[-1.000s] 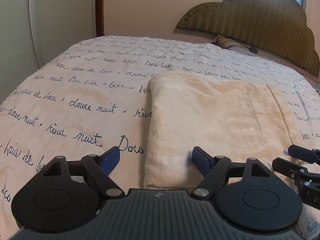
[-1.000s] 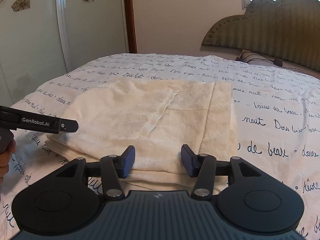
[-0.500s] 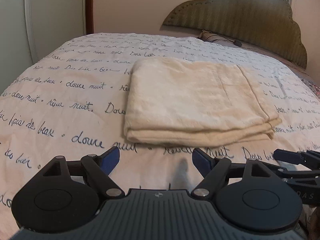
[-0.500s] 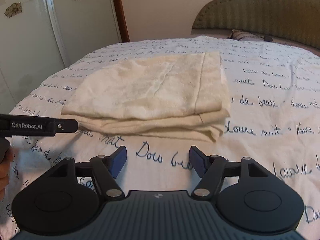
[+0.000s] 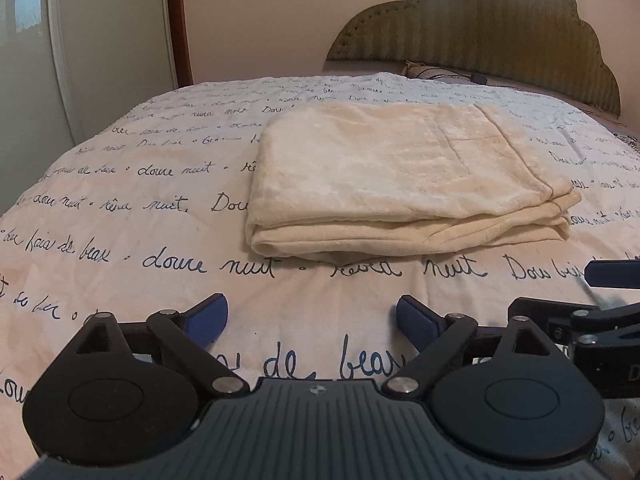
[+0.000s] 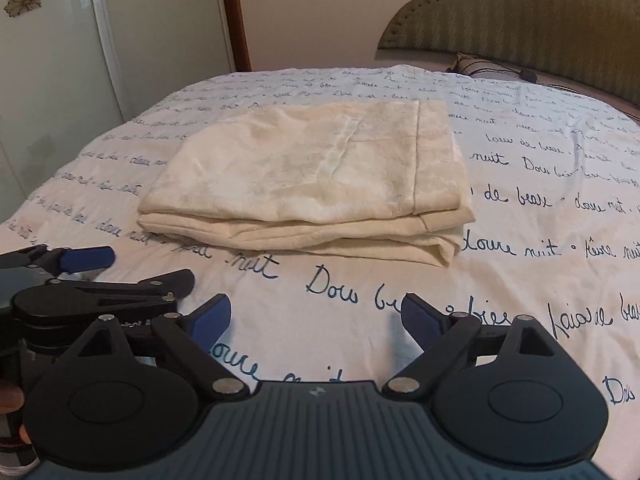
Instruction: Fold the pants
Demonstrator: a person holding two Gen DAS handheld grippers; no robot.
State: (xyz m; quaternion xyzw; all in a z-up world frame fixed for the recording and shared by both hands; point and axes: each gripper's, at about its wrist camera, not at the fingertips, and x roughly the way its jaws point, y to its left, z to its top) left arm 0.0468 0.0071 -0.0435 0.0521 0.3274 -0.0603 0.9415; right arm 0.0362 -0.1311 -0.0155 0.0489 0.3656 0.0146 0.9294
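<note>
In the left wrist view, the left gripper (image 5: 312,318) stands with its blue-padded jaws spread wide; they have just been opening, with nothing between them but the white bedspread printed with dark blue handwriting (image 5: 120,200). The cream plush pants, folded into a flat rectangle (image 5: 400,176), lie on the bed ahead of the jaws and apart from them, stacked layers showing along the near edge. The right gripper (image 5: 610,274) shows at the right edge. A scalloped olive headboard (image 5: 500,24) rises behind.

In the right wrist view, the right gripper (image 6: 316,318) is likewise wide apart and empty, its jaws having just been opening, over bare bedspread (image 6: 540,160). The folded pants (image 6: 320,176) rest beyond it, not touched. The left gripper (image 6: 86,260) lies at the left edge near the bundle's near-left corner.
</note>
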